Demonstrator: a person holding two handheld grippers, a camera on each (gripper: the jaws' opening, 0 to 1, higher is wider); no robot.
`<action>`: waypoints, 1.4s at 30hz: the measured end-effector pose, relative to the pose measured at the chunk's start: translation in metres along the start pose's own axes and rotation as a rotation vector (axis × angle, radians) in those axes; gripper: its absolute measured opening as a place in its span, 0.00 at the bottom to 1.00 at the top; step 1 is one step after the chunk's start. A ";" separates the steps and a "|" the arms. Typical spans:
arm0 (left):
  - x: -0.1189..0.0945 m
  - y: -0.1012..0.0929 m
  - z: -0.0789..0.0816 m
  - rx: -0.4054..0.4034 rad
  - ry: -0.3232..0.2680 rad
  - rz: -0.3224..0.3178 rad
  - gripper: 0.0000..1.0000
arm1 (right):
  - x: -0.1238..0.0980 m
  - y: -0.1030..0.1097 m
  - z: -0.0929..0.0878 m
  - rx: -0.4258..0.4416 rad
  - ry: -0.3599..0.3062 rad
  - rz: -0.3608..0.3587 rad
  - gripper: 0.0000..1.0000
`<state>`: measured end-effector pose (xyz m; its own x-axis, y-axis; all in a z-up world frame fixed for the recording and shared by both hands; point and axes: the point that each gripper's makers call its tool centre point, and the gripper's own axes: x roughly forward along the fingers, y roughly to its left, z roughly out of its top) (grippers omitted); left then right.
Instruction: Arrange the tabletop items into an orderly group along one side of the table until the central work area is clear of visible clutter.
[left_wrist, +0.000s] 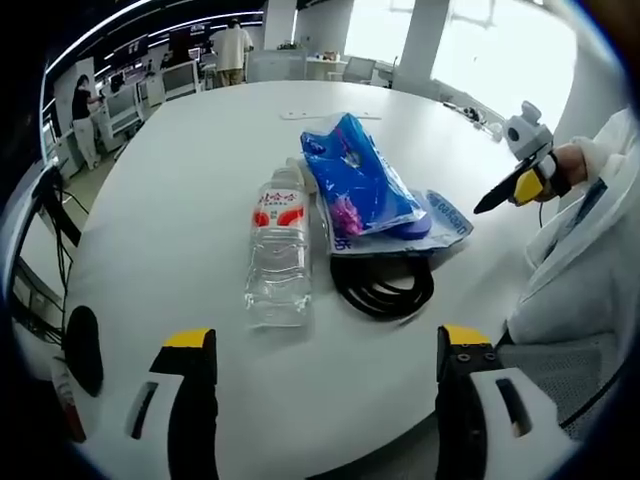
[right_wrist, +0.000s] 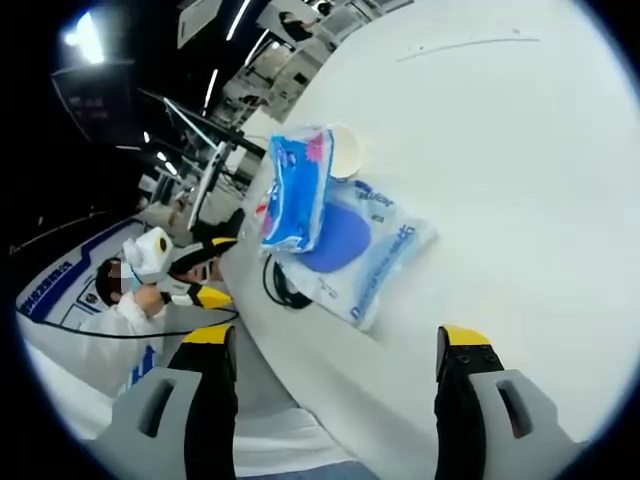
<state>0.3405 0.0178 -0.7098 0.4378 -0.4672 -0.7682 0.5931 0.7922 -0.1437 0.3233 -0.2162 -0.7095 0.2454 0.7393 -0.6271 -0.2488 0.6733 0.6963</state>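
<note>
**Items bunched near the table's near edge, both tongs wide and empty**

On the white table (left_wrist: 180, 200), a water bottle (left_wrist: 279, 250) lies beside a coiled black cable (left_wrist: 382, 285), with a blue bag (left_wrist: 358, 178) atop a flat clear packet (left_wrist: 440, 222). Open tabletop spreads beyond. The left gripper (left_wrist: 325, 350) and right gripper (right_wrist: 335, 350) hover, jaws spread, holding nothing.

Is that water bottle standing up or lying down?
Lying down. The water bottle rests on its side on the table, its cap end pointing away from the left gripper.
</note>
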 end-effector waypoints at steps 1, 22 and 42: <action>0.000 0.000 -0.002 -0.002 0.007 0.000 0.93 | 0.000 -0.001 0.000 -0.004 -0.001 -0.002 0.81; -0.003 0.003 -0.011 0.006 0.030 0.019 0.93 | 0.000 -0.001 -0.004 -0.003 0.017 0.005 0.80; -0.002 0.004 -0.012 -0.022 0.021 0.025 0.93 | 0.000 -0.002 -0.008 -0.001 0.028 0.006 0.79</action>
<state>0.3344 0.0268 -0.7166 0.4376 -0.4392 -0.7846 0.5670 0.8120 -0.1384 0.3159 -0.2177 -0.7138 0.2174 0.7432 -0.6328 -0.2512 0.6690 0.6995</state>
